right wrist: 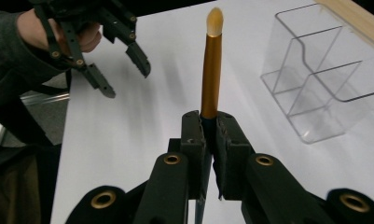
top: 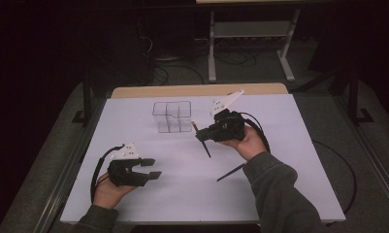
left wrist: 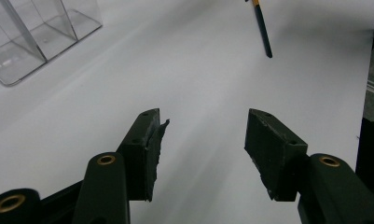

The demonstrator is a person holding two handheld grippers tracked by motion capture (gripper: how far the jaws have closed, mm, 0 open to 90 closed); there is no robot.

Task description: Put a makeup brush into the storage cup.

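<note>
Right gripper (right wrist: 208, 140), lower centre of the right gripper view: jaws clamped on a make-up brush (right wrist: 211, 74), gold ferrule and pale tip standing straight up above the pads, dark handle passing down between them. Same brush in the high view (top: 202, 141), centre of frame, held tilted above the white desk (top: 279, 160), handle end pointing down toward the sheet, tip toward the organizer. Clear acrylic organizer (top: 172, 116) with several compartments, upper centre of the high view, standing on the desk just beside the held brush, not touching it. Second dark, slender tool (top: 230, 172), type cannot be told, lying flat on the desk right of centre, near the right sleeve. Left gripper (left wrist: 202, 140), bottom of the left gripper view: jaws apart, bare desk between the pads, nothing held. In the high view, left gripper (top: 151, 168) at lower left, well apart from organizer and brush.
</note>
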